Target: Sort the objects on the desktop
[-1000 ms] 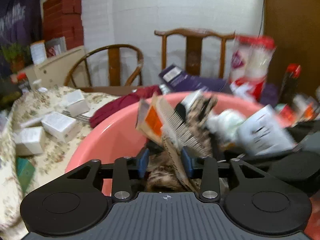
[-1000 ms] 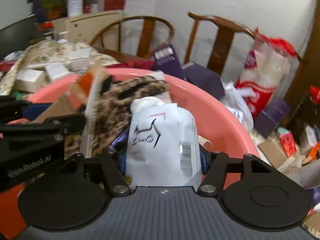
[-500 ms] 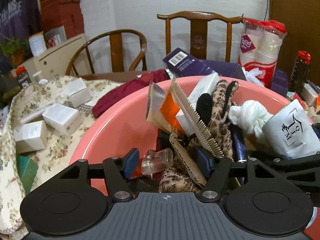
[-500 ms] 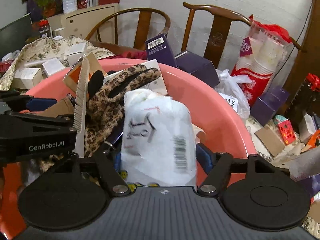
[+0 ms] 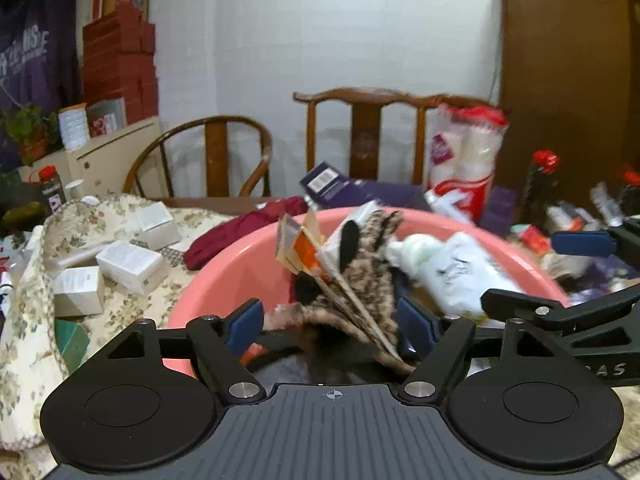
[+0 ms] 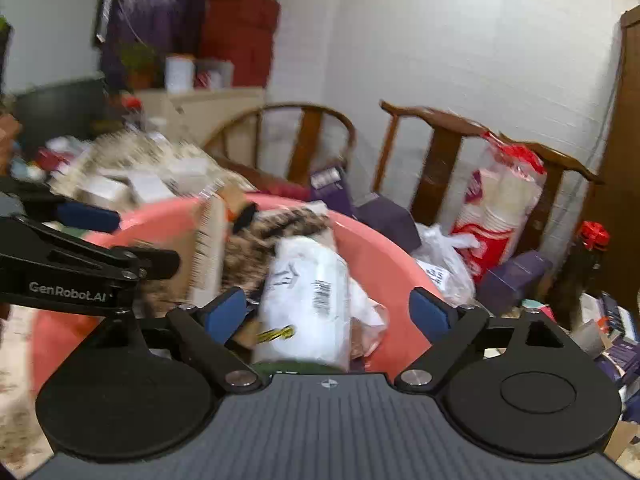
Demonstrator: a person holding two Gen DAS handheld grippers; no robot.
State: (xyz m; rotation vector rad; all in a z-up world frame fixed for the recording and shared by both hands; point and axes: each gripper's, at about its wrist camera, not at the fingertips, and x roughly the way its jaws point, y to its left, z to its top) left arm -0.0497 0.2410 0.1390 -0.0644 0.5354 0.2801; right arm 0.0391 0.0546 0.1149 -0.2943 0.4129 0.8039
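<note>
The pink basin (image 5: 224, 280) is seen on the cluttered desk, stuffed with a leopard-print glove (image 5: 368, 276), a comb on orange card (image 5: 308, 252) and a white bag (image 6: 308, 300) printed with a barcode and black lettering too blurred to be read. "GenRobot.AI" is printed on the left gripper (image 5: 332, 326). Both it and the right gripper (image 6: 328, 312) are angled down over the basin, jaws wide and opening, nothing gripped. Wooden chairs (image 5: 360, 136) are seen behind.

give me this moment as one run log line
left gripper: opening, nothing gripped | right gripper: opening, white packet loose between pads | pink basin: full
</note>
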